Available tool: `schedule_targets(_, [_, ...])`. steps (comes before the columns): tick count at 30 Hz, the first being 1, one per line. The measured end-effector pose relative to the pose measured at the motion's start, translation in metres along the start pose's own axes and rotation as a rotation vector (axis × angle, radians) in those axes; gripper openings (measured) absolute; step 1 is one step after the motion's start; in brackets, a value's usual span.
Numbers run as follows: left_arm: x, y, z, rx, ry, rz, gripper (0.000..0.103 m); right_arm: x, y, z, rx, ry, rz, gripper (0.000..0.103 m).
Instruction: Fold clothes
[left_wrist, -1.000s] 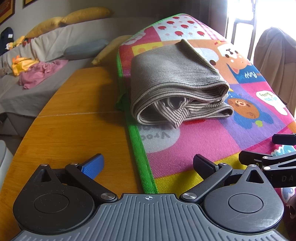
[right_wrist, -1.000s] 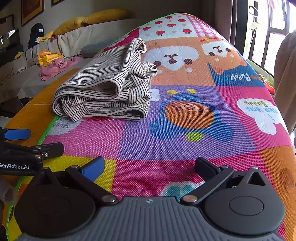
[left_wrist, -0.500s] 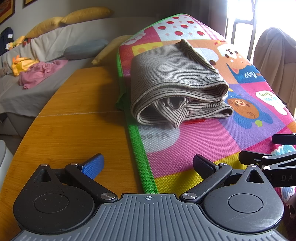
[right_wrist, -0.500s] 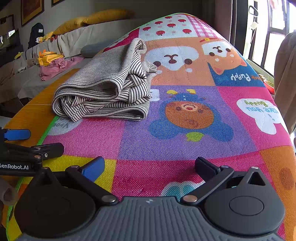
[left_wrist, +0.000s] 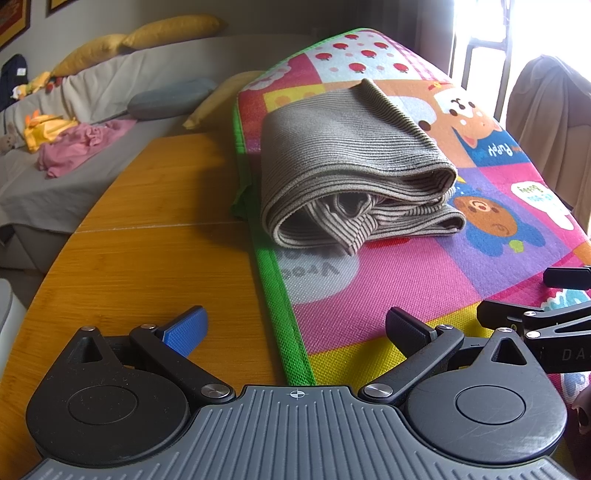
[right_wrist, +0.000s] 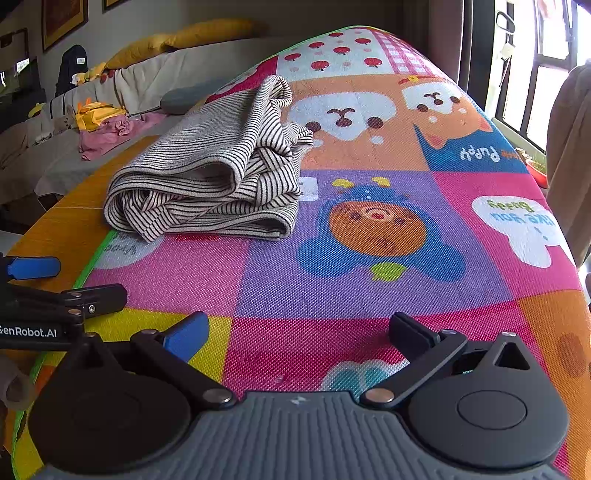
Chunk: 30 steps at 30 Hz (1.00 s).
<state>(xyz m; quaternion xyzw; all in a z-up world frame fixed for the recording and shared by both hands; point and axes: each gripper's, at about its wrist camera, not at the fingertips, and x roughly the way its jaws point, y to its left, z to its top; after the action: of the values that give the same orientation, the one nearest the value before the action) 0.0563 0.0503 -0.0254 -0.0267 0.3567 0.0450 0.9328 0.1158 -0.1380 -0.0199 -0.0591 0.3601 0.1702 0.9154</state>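
Observation:
A striped garment (left_wrist: 354, 166) lies folded in a thick bundle on the colourful cartoon mat (left_wrist: 424, 280), near its left green edge; it also shows in the right wrist view (right_wrist: 214, 173). My left gripper (left_wrist: 295, 328) is open and empty, low over the mat's near left edge, well short of the garment. My right gripper (right_wrist: 299, 332) is open and empty over the mat's near edge, to the right of the left one. The right gripper's fingers (left_wrist: 535, 314) show at the right edge of the left wrist view.
The mat lies on a wooden table (left_wrist: 147, 240). A grey sofa (left_wrist: 74, 110) with yellow cushions and pink and yellow clothes (left_wrist: 77, 144) stands beyond on the left. A cloth-draped chair (left_wrist: 554, 122) and a window stand on the right.

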Motion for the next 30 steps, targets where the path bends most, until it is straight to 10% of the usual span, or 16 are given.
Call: schedule_targets(30, [0.0004, 0.0015, 0.0, 0.003, 0.0, 0.001, 0.103, -0.0024, -0.0021, -0.0017, 0.009, -0.004, 0.007, 0.103])
